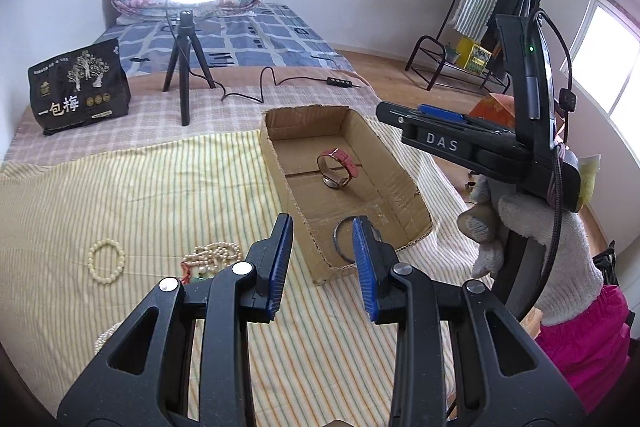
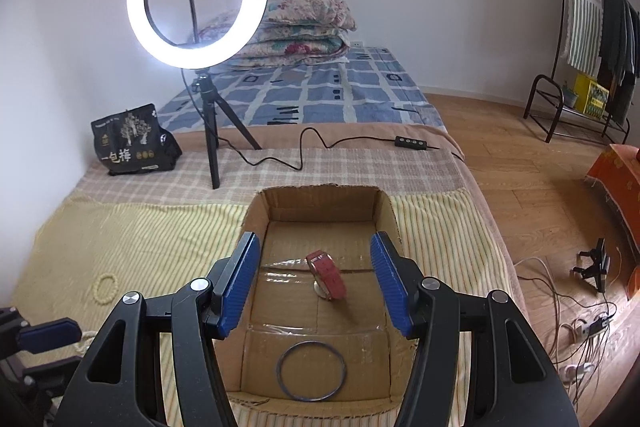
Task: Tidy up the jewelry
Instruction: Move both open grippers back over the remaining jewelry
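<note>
An open cardboard box [image 2: 320, 205] lies on the yellow striped cloth [image 1: 120, 195]. Inside it are a red-strapped watch [image 2: 326, 277] [image 1: 338, 167] and a dark bangle [image 2: 312, 371] [image 1: 340, 239]. My right gripper [image 2: 314, 235] hovers above the box, open, with nothing between its blue pads [image 2: 240, 275]. My left gripper [image 1: 323, 219] hangs over the box's near left corner, jaws apart and empty. A cream bead bracelet [image 1: 106, 261] [image 2: 105, 289] and a heap of pearl strands [image 1: 212, 255] lie on the cloth left of the box. A gloved hand [image 1: 532, 239] holds the right gripper [image 1: 440, 139].
A lit ring light on a tripod [image 2: 210, 135] stands behind the box, its cable and switch [image 2: 408, 141] trailing right. A black snack bag [image 2: 132, 143] sits far left. Folded quilts [image 2: 304, 31] lie at the wall. Right of the bed are wooden floor, a clothes rack [image 2: 580, 75] and loose cables [image 2: 580, 327].
</note>
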A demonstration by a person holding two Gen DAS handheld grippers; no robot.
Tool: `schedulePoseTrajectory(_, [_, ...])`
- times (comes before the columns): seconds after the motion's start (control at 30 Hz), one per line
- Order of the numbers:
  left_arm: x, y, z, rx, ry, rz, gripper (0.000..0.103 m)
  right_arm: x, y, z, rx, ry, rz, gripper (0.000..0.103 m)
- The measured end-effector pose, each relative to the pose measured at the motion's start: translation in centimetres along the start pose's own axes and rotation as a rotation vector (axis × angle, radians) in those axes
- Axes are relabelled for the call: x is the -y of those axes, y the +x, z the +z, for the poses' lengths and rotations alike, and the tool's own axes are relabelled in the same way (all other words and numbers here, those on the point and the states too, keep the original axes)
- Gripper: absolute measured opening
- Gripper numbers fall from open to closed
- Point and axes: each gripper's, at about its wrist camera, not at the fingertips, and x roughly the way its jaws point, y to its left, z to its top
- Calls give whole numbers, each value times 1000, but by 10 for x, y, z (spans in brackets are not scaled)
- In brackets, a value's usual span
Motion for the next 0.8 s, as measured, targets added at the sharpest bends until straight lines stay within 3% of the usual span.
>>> schedulePoseTrajectory(0.27, [-30, -25, -10, 19, 36, 44, 31, -27, -27, -12, 17, -36, 40, 57])
schedulePoseTrajectory(0.4, [-56, -37, -16, 22, 48, 77, 50, -44, -34, -24, 7, -88, 51, 57])
schedulePoseTrajectory(0.8, [-136, -55, -44, -21, 53, 224, 59, -106, -36, -67, -59, -221, 189, 57])
